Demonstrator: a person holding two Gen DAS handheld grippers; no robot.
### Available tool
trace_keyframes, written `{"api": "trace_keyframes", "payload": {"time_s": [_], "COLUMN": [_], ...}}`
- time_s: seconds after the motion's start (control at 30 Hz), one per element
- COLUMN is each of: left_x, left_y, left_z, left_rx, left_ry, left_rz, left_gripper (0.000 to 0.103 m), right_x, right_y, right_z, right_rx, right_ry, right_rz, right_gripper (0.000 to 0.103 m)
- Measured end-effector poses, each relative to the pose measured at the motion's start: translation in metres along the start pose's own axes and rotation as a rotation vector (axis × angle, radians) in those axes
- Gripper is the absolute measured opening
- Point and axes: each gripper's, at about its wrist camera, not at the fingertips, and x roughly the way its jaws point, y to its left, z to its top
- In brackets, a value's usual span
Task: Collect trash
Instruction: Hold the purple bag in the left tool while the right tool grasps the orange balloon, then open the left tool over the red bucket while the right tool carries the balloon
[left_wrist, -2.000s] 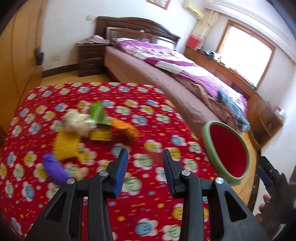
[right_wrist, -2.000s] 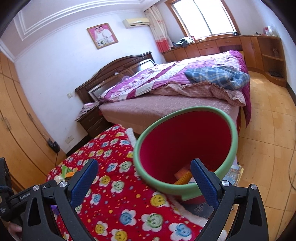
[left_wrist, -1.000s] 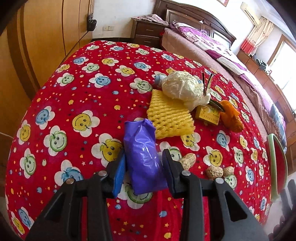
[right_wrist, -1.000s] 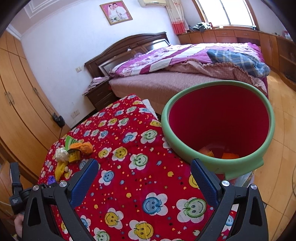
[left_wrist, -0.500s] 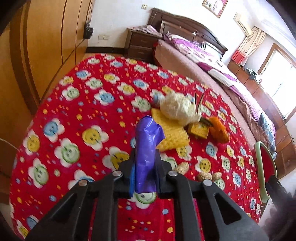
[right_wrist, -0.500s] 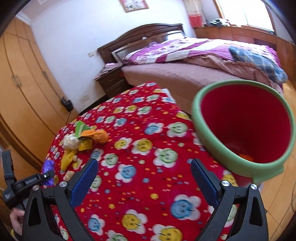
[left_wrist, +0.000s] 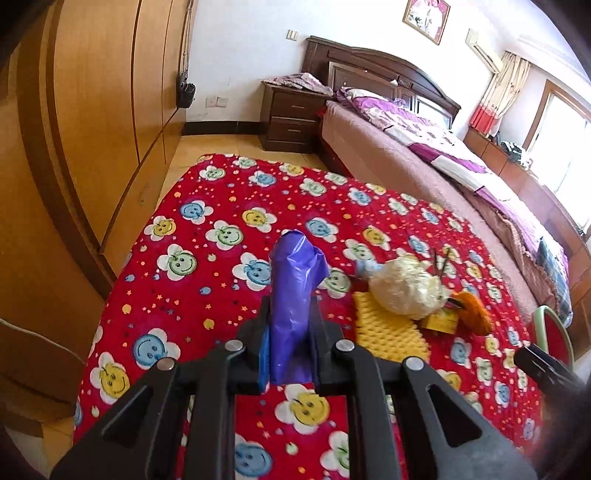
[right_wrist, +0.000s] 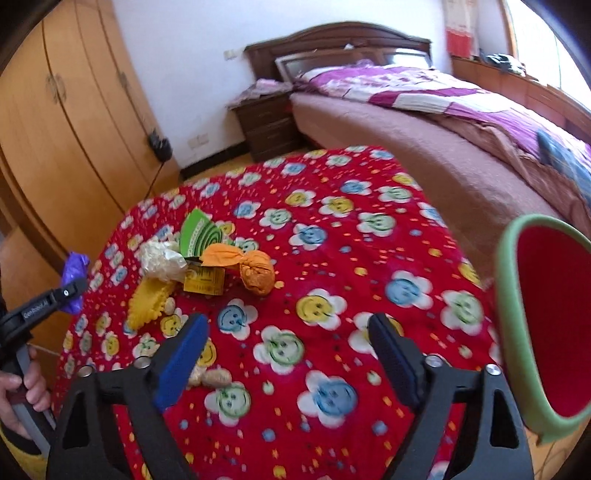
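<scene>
My left gripper (left_wrist: 288, 332) is shut on a purple plastic bag (left_wrist: 295, 295) and holds it above the red flowered tablecloth (left_wrist: 207, 280); it also shows at the left of the right wrist view (right_wrist: 72, 286) with the bag (right_wrist: 74, 266). My right gripper (right_wrist: 288, 350) is open and empty over the cloth. A trash pile lies on the table: yellow foam net (right_wrist: 147, 302), white crumpled wrap (right_wrist: 162, 258), yellow box (right_wrist: 205, 280), orange bag (right_wrist: 251, 269), green packet (right_wrist: 201, 236). The red bin with a green rim (right_wrist: 513, 332) stands at the table's right edge.
Peanut shells (right_wrist: 208, 376) lie near my right gripper's left finger. Wooden wardrobes (left_wrist: 92, 129) stand to the left. A bed (right_wrist: 443, 122) and a nightstand (left_wrist: 291, 118) are beyond the table.
My left gripper closed on the purple bag and has lifted it off the cloth. My right gripper has swung left, away from the bin, toward the trash pile.
</scene>
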Motion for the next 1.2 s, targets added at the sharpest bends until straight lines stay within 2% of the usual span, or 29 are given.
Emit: {"api": "trace_keyframes", "payload": {"time_s": [0.17,0.43,0.57,0.63,0.7,0.77,0.9,1.03,1.2], "left_x": [0.016,0.026,0.027,0.028,0.029,0.028,0.022,0.011,-0.007], "left_y": [0.003,0.002,0.001,0.001,0.000,-0.001,-0.004,-0.007,-0.015], "left_z": [-0.004,-0.006,-0.007,-0.008,-0.009,-0.009,-0.011,-0.012,-0.017], "left_rx": [-0.015,-0.029,-0.041,-0.042,-0.039,-0.036,-0.031,-0.023,-0.016], "left_ry": [0.003,-0.015,-0.021,-0.018,-0.015,-0.015,-0.017,-0.030,-0.044], "left_rz": [-0.015,-0.058,-0.075,-0.084,-0.091,-0.095,-0.109,-0.126,-0.165], "left_gripper": [0.016,0.016,0.016,0.016,0.016,0.016,0.016,0.016,0.016], "right_x": [0.034,0.063,0.067,0.070,0.070,0.070,0.068,0.059,0.025], "right_y": [0.009,0.022,0.021,0.019,0.016,0.012,0.006,0.004,-0.002], "right_z": [0.007,0.012,0.016,0.018,0.019,0.022,0.022,0.018,0.008], "right_rx": [-0.039,-0.093,-0.091,-0.090,-0.096,-0.086,-0.069,-0.044,0.005], "right_ry": [0.047,0.071,0.066,0.061,0.057,0.058,0.059,0.046,-0.026], "right_rz": [-0.007,-0.066,-0.067,-0.079,-0.098,-0.101,-0.073,-0.056,-0.033], "right_gripper": [0.069,0.067,0.066,0.059,0.043,0.031,0.019,0.017,0.017]}}
